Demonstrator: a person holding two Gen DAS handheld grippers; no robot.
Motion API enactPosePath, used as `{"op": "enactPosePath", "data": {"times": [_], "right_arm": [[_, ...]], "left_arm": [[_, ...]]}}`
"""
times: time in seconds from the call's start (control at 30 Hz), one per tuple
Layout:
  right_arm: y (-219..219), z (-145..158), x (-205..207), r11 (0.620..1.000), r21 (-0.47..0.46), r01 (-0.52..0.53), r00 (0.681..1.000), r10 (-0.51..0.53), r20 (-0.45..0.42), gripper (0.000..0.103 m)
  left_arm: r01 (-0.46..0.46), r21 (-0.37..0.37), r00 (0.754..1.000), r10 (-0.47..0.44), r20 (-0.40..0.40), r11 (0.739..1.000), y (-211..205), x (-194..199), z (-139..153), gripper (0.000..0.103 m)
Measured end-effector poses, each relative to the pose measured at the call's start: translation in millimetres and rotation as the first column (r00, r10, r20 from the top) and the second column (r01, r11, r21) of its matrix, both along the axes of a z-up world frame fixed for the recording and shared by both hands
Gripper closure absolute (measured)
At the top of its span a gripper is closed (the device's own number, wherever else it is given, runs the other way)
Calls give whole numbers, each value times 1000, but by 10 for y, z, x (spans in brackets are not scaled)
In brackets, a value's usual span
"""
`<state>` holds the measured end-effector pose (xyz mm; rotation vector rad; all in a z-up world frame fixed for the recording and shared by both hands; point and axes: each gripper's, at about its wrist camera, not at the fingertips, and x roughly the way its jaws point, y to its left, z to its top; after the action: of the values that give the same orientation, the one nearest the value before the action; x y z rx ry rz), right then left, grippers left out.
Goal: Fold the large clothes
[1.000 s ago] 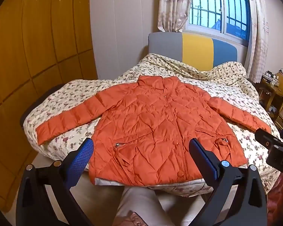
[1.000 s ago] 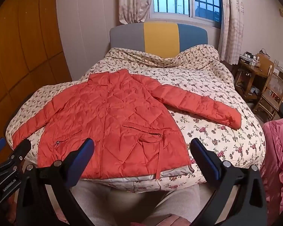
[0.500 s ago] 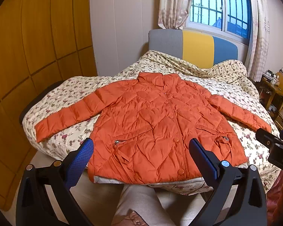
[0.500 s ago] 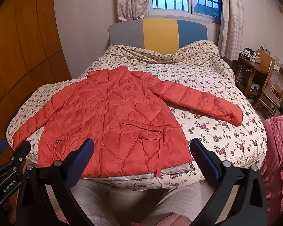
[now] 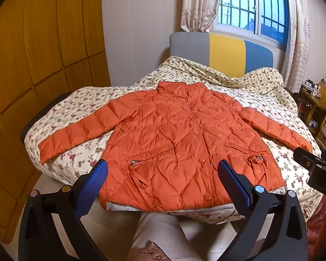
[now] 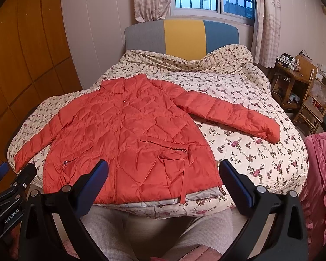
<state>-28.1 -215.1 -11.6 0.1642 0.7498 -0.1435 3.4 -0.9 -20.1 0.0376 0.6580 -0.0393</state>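
An orange quilted jacket (image 5: 180, 143) lies flat and face up on the flowered bed cover, buttoned, both sleeves spread out; its hem hangs at the bed's near edge. It also shows in the right wrist view (image 6: 130, 143). My left gripper (image 5: 163, 180) is open and empty, held above and short of the hem. My right gripper (image 6: 163, 180) is open and empty, also short of the hem. Each gripper shows at the edge of the other's view.
The bed (image 6: 260, 152) has a grey, yellow and blue headboard (image 6: 184, 34) under a window. A wooden wardrobe (image 5: 32, 54) stands on the left. A wooden chair and table (image 6: 304, 91) stand on the right, with a pink cover (image 6: 321, 174) near them. The person's legs are below the grippers.
Both grippers have risen a little and tilted, so the jacket sits slightly lower in view. The jacket has not moved. Both grippers stay open.
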Motion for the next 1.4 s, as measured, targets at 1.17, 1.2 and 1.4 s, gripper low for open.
{"op": "enactPosePath", "data": {"times": [1.17, 1.2, 1.4], "right_arm": [[-15, -120, 46, 1000, 9, -7, 999, 8, -40, 2], [-20, -127, 47, 1000, 13, -9, 999, 10, -45, 2], [-91, -175, 111, 1000, 27, 6, 998, -4, -61, 2]], "left_arm": [[20, -3, 999, -20, -36, 1000, -23, 77, -92, 3], [20, -2, 999, -20, -43, 1000, -21, 86, -103, 3], [21, -6, 997, -21, -74, 1000, -17, 181, -157, 3]]}}
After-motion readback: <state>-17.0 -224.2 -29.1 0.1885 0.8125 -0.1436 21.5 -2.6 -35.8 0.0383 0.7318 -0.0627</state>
